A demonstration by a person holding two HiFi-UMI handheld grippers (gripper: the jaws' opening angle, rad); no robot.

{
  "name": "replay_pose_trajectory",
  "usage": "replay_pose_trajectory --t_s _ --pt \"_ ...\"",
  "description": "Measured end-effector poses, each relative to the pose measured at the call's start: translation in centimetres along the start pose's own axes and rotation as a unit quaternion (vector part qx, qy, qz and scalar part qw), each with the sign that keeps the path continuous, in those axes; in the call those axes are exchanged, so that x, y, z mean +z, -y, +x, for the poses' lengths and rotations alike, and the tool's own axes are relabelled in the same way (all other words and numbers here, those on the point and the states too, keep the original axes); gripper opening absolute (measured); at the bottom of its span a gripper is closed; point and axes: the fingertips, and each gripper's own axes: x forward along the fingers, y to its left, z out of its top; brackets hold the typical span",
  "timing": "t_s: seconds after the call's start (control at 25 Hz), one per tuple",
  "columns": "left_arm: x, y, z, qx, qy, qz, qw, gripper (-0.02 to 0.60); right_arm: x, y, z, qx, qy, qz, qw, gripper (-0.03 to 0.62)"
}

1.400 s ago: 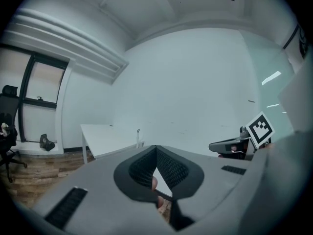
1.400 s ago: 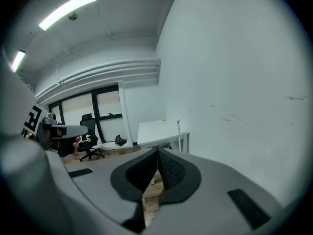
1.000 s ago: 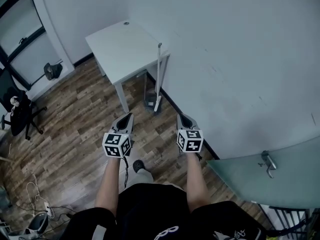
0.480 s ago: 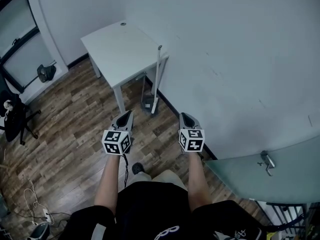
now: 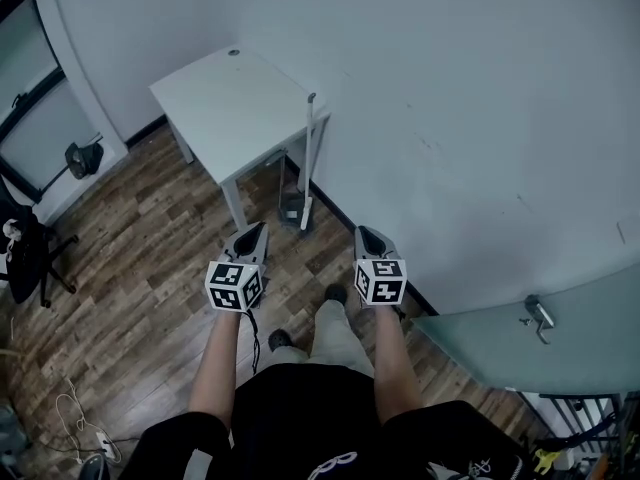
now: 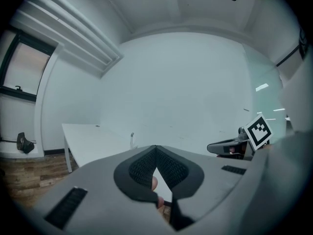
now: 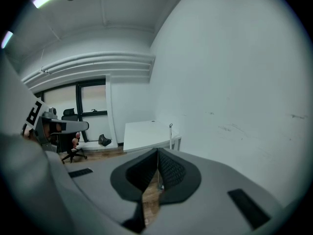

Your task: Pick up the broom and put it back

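A broom with a long pale handle [image 5: 309,153] leans upright at the near corner of the white table [image 5: 230,98], by the wall. Its head rests on the wooden floor beside a dark dustpan [image 5: 290,208]. Both my grippers are held side by side in the air, pointing toward it and well short of it. The left gripper [image 5: 256,230] is shut with nothing in it, its tips meeting in the left gripper view [image 6: 155,147]. The right gripper [image 5: 362,232] is also shut and empty [image 7: 157,151]. The broom handle [image 7: 170,133] shows beyond its jaws, by the table [image 7: 144,133].
The white wall runs along the right. A glass door with a metal handle [image 5: 537,318] stands at the lower right. An office chair [image 5: 20,253] and a black object [image 5: 82,158] sit at the left, cables [image 5: 75,418] on the floor. The person's leg [image 5: 335,333] is between the arms.
The person has stepped forward, one leg coming ahead between the arms. The table and broom have shifted left and a little nearer. Both grippers stay shut.
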Motion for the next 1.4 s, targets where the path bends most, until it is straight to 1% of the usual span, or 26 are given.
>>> replay_pose_trajectory --t_s 0.12,0.28,0.56,0.72,0.88,1.08,1.28,1.4 --pt "0.3 -0.5 0.9 -0.005 -0.003 0.009 0.9999 0.008 0.0 0.2 1.1 -0.004 0.001 0.005 1.000 0.025" --pt "0.6 -1.8 1.7 -0.007 -0.009 0.010 0.9999 0.007 0.6 0.2 2.9 -0.004 0.004 0.013 1.000 0.025" --pt "1.3 -4.8 4.8 0.006 -0.016 0.019 0.9997 0.008 2.1 0.4 7.4 0.007 0.004 0.021 1.000 0.025" --pt "2.1 -6.3 8.0 0.011 -0.014 0.028 0.9994 0.008 3.5 1.5 11.3 0.016 0.006 0.022 1.000 0.025" --pt "2.8 -8.2 11.2 0.018 -0.024 0.049 0.9984 0.008 5.1 2.8 15.9 0.019 0.001 0.016 1.000 0.025" --pt "4.0 -11.0 15.6 0.041 -0.025 0.041 0.9980 0.008 7.3 4.5 21.6 0.038 -0.001 0.011 0.999 0.025" --pt "5.6 -12.7 21.0 0.045 -0.031 0.024 0.9982 0.008 10.2 7.0 27.3 0.053 -0.005 0.007 0.999 0.025" --pt "6.2 -13.7 24.3 0.056 -0.033 0.027 0.9975 0.008 11.4 8.3 30.5 0.064 -0.009 0.009 0.998 0.025"
